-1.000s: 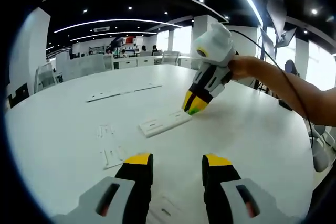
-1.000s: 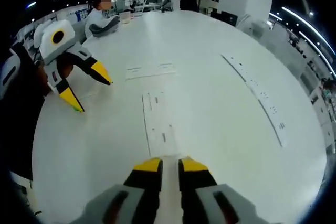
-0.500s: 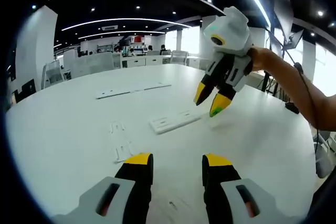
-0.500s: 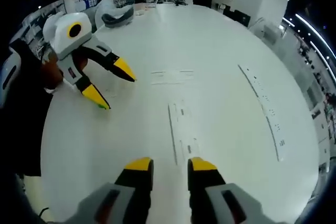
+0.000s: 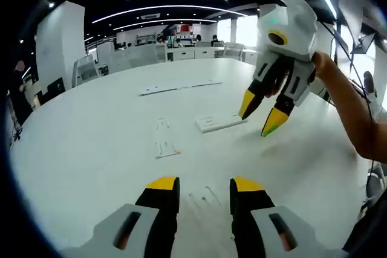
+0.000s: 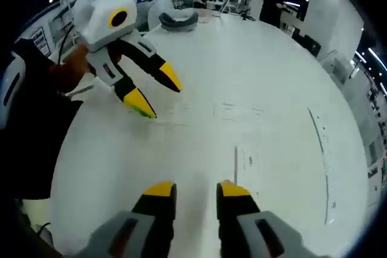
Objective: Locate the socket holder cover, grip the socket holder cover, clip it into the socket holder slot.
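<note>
Both hand-held grippers are hanging over the white tabletop (image 5: 78, 149) with nothing between their jaws. In the left gripper view, the left hand-held gripper (image 5: 202, 188) is rising from the bottom with its yellow tips spread apart, above a small, faint white piece (image 5: 204, 196) lying flat on the tabletop. The right hand-held gripper (image 5: 263, 116) is entering that view from the upper right, tilted downward with its jaws spread, its tips hovering just beside a white rectangular holder (image 5: 219, 122). A hand (image 5: 322, 64) and bare forearm are gripping its body from the right. Left of the holder, a small white cover (image 5: 163, 140) is lying, and a long strip (image 5: 175, 86) is lying farther back.

In the right gripper view, the right hand-held gripper (image 6: 197, 190) is sitting at the bottom with its jaws parted, and the holder (image 6: 248, 160) is lying just ahead and to the right. The left hand-held gripper (image 6: 158, 96) is coming in from the upper left, jaws open and angled down at the tabletop, held by a hand (image 6: 68, 75) with a dark sleeve behind it. A long strip (image 6: 327, 173) is running along the right edge. A seated person (image 6: 172, 11) is leaning at the far end of the tabletop.
</note>
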Available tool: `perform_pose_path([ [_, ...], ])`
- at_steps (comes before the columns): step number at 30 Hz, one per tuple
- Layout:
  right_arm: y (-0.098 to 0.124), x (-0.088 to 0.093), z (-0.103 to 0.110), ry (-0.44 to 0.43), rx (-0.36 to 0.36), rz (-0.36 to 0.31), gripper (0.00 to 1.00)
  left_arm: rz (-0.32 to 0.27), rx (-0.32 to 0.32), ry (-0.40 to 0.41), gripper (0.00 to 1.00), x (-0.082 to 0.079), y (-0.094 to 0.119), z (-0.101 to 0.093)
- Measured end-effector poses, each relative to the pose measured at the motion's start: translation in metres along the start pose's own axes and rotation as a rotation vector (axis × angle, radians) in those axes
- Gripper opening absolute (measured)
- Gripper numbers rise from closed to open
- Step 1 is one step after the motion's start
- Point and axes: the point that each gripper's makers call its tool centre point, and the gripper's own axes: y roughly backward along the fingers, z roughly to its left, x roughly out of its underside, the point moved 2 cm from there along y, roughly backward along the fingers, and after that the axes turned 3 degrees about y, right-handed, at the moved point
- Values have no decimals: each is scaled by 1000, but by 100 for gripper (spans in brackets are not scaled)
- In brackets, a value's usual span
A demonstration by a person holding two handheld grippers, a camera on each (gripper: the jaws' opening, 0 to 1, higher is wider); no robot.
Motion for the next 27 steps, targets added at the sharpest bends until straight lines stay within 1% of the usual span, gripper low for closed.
perform_pose_path([
  [1, -1, -1, 3, 19, -17, 6, 28, 10, -10, -3, 34, 1, 1, -1],
  [2, 0, 0, 4, 34, -12, 38, 28, 24, -21, -2, 34, 2, 1, -1],
  [3, 1, 0, 4, 44, 5, 50, 28, 50, -37, 2, 34, 5, 3, 0],
  [6, 2, -3, 3, 68, 13, 71, 28, 86, -64, 24, 33, 10, 6, -2],
  [7, 4, -6, 5, 75, 10, 65, 27, 101, -58, 44, 33, 12, 7, -5],
  [8, 5, -11, 7, 86, -1, 46, 27, 102, -59, 68, 33, 12, 8, -6],
  [9, 6, -18, 12, 95, -24, 19, 28, 100, -67, 84, 33, 11, 10, -6],
  [10, 7, -21, 20, 105, -34, 11, 28, 105, -75, 79, 33, 11, 11, -6],
  [13, 7, -29, 29, 125, -47, -13, 27, 132, -107, 91, 32, 12, 13, -8],
  [15, 9, -33, 27, 138, -61, -19, 27, 158, -121, 105, 32, 15, 14, -10],
  [16, 7, -35, 29, 144, -66, -22, 27, 166, -127, 105, 32, 16, 14, -10],
  [17, 5, -38, 36, 152, -73, -26, 27, 192, -152, 102, 32, 19, 13, -8],
  [20, 0, -41, 43, 171, -78, -21, 27, 214, -167, 120, 32, 20, 15, -9],
  [23, -3, -42, 43, 188, -73, -10, 27, 243, -199, 134, 32, 22, 20, -9],
  [25, -5, -43, 44, 195, -72, -11, 27, 287, -210, 149, 32, 27, 21, -11],
  [27, -7, -44, 43, 192, -70, -11, 26, 315, -212, 162, 31, 29, 21, -14],
])
